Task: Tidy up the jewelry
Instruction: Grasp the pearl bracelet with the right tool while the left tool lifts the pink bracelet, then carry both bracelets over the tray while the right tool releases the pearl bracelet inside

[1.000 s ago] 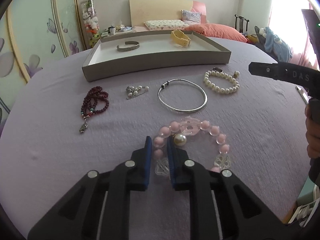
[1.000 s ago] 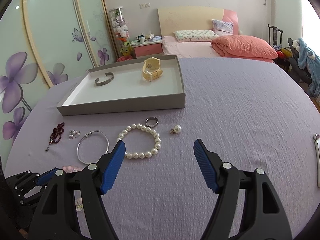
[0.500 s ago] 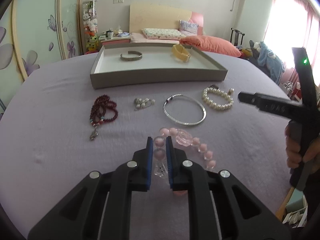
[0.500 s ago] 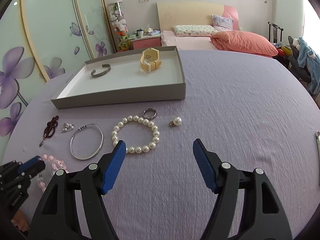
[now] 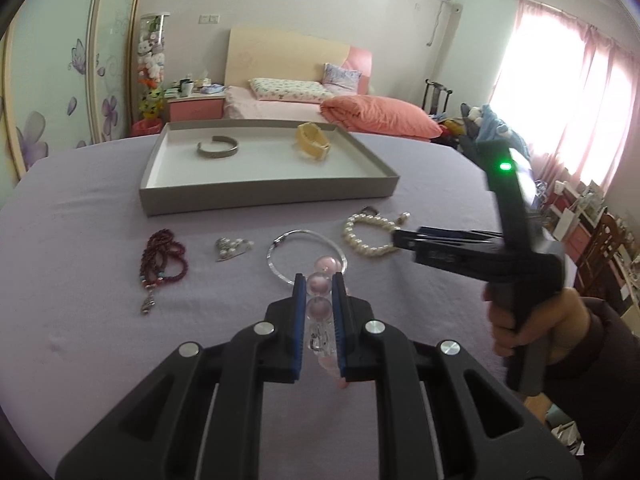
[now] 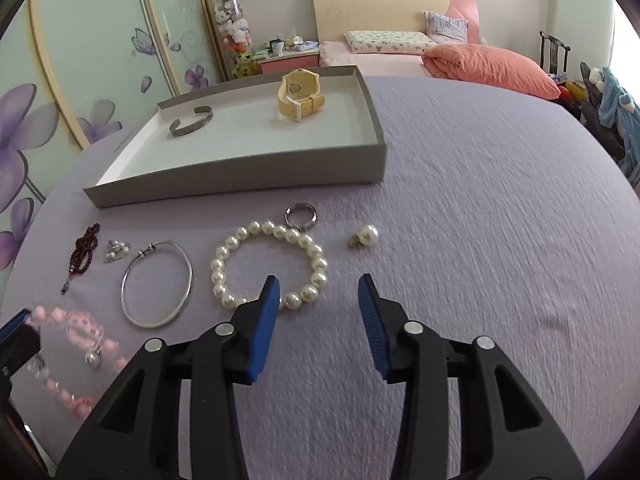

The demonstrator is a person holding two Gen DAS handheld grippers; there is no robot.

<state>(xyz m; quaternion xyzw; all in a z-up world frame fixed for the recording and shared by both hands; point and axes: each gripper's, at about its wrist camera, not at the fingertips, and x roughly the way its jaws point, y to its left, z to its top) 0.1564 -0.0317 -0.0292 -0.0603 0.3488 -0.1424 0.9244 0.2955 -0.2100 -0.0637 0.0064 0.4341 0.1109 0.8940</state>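
My left gripper (image 5: 319, 280) is shut on a pink bead bracelet (image 5: 319, 295) and holds it above the purple cloth; the bracelet hangs from it in the right wrist view (image 6: 76, 328). My right gripper (image 6: 319, 286) is open and empty, just above the near side of a white pearl bracelet (image 6: 268, 266). A grey tray (image 6: 240, 178) at the back holds a silver cuff (image 6: 191, 122) and a yellow watch (image 6: 299, 94). A silver bangle (image 6: 157, 284), a ring (image 6: 301, 216) and a pearl earring (image 6: 364, 236) lie on the cloth.
A dark red bead string (image 5: 162, 258) and a small pearl brooch (image 5: 232, 247) lie at the left. The right gripper's body and the hand holding it (image 5: 520, 264) stand to the right in the left wrist view. A bed (image 6: 440, 56) is behind the table.
My left gripper has lifted the pink bracelet off the cloth. My right gripper has moved forward and down toward the pearl bracelet, its jaws a little narrower.
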